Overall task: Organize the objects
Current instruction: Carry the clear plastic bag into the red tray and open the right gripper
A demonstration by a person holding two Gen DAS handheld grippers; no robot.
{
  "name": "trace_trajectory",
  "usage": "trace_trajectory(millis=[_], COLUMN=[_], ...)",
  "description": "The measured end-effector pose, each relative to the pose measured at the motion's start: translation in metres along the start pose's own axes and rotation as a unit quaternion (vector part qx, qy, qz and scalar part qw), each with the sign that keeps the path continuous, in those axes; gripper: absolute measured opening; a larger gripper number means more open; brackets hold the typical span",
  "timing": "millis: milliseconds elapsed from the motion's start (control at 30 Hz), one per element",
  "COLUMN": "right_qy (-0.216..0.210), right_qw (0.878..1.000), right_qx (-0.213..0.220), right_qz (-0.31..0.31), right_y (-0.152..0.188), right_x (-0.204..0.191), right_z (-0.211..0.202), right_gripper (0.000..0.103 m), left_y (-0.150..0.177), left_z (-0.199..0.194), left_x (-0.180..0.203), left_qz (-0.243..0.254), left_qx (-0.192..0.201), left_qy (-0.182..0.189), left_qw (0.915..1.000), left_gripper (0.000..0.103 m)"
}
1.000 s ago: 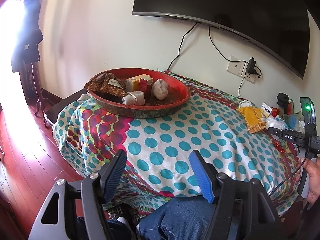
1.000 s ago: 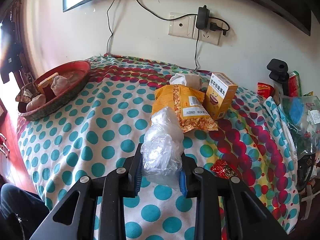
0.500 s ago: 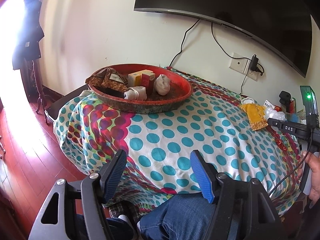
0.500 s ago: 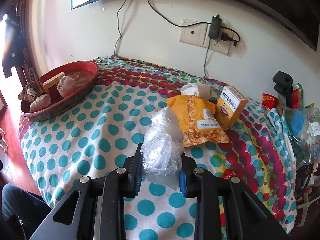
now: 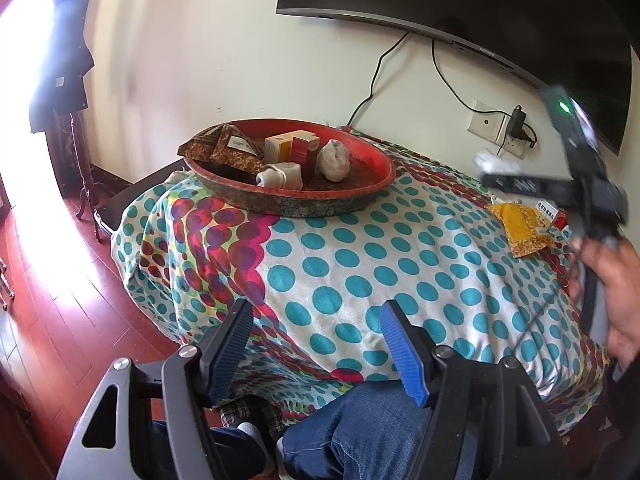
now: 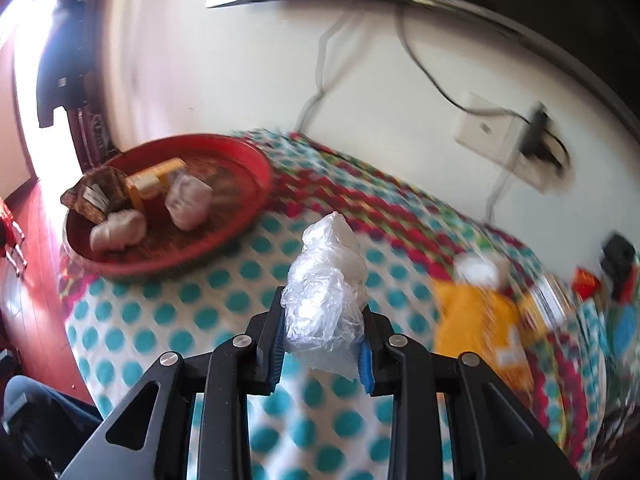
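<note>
Right gripper (image 6: 322,354) pinching crumpled clear plastic bag (image 6: 326,300) between narrow jaws, carrying it above middle of dotted table (image 6: 168,320), probably toward red tray (image 6: 256,168) at far left corner. Tray already holding boxes, brown packets, white bundles (seems collecting place). Left gripper (image 5: 316,350) hovering wide and empty over near edge, probably keeping out of way. Yellow packet (image 5: 520,228) lying near right edge, not yet sorted.
</note>
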State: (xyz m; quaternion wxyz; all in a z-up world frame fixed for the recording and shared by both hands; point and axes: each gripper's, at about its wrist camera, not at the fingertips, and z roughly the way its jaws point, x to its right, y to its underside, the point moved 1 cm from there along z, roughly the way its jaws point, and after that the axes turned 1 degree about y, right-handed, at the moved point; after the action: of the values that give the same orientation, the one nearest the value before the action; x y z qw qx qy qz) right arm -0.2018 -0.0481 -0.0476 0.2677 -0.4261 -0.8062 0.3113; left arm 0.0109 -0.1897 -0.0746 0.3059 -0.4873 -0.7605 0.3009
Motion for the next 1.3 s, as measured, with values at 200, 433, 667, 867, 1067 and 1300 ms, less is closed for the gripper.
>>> trace_trajectory(millis=[200, 433, 667, 867, 1067, 1300], right_qy=[-0.015, -0.026, -0.042, -0.084, -0.108, -0.14], right_qw=[0.999, 0.997, 0.993, 0.992, 0.992, 0.986], right_qx=[0.009, 0.025, 0.03, 0.002, -0.052, -0.064], right_qz=[-0.039, -0.074, -0.106, -0.096, -0.029, -0.064], right_y=[-0.034, -0.062, -0.081, -0.091, -0.065, -0.052], right_x=[-0.04, -0.077, -0.113, -0.14, -0.126, -0.15], right_z=[0.01, 0.015, 0.029, 0.054, 0.078, 0.082], right_gripper=[0.028, 0.028, 0.028, 0.028, 0.028, 0.028], left_y=[0.0, 0.0, 0.0, 0.004, 0.007, 0.011], left_z=[-0.004, -0.003, -0.003, 0.001, 0.007, 0.018], left_x=[-0.003, -0.013, -0.025, -0.04, -0.06, -0.066], left_qz=[-0.003, -0.021, -0.041, -0.059, -0.09, -0.108], left_qx=[0.005, -0.003, -0.011, -0.024, -0.034, -0.055], left_qy=[-0.006, -0.005, -0.001, 0.001, -0.004, 0.003], left_qw=[1.0, 0.9998, 0.9991, 0.998, 0.9953, 0.9926], left_gripper=[0.068, 0.068, 0.068, 0.068, 0.068, 0.068])
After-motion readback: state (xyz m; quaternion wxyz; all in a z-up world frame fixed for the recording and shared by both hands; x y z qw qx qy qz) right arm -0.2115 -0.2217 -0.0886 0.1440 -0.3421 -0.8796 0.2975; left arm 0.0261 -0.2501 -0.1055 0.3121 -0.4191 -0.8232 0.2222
